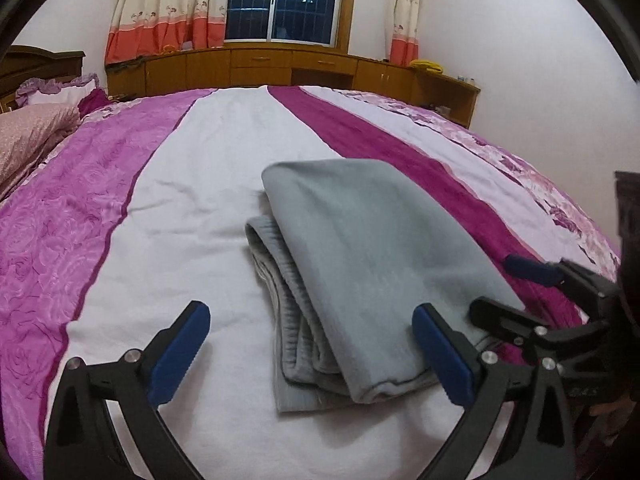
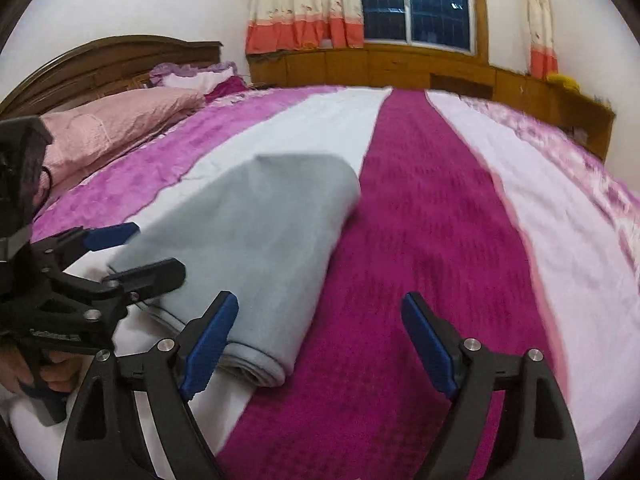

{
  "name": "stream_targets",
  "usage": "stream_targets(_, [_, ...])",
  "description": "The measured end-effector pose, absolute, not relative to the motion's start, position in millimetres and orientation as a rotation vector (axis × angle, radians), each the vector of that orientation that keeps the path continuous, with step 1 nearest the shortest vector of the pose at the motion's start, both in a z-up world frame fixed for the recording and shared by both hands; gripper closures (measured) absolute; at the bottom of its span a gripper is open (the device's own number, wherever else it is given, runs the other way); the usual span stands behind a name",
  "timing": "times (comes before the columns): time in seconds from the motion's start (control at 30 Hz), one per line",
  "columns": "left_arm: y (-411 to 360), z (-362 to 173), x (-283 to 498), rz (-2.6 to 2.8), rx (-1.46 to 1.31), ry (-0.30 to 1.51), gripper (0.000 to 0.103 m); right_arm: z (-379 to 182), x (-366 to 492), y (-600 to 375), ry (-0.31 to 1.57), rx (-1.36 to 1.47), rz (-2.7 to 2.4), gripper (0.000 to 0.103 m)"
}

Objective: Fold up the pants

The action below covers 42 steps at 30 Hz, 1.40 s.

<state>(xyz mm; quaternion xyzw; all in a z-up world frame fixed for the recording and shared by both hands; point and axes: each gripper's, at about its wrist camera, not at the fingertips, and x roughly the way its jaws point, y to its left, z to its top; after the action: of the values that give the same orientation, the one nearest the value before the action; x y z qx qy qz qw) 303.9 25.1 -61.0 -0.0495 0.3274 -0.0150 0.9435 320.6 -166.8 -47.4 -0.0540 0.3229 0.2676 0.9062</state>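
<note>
The grey pants (image 1: 360, 264) lie folded into a thick stack on the white stripe of the bedspread (image 1: 200, 208); they also show in the right wrist view (image 2: 260, 248). My left gripper (image 1: 316, 352) is open and empty, its jaws wide over the stack's near end. My right gripper (image 2: 320, 348) is open and empty, just right of the stack's near corner over the magenta stripe. The right gripper shows in the left wrist view (image 1: 516, 292). The left gripper shows in the right wrist view (image 2: 132, 252).
The bed has purple, white and magenta stripes. Pink pillows (image 2: 116, 128) and a wooden headboard (image 2: 108, 64) are at the left. A wooden cabinet (image 1: 280, 68) under a window runs along the far wall, with curtains (image 1: 160, 12) beside it.
</note>
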Motion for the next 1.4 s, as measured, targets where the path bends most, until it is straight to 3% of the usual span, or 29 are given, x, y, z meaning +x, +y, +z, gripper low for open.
stream_targets(1.4, [24.1, -63.6, 301.3, -0.032, -0.095, 0.651, 0.0, -50.5, 317.9, -169.5, 0.647, -0.1, 0.551, 0.019])
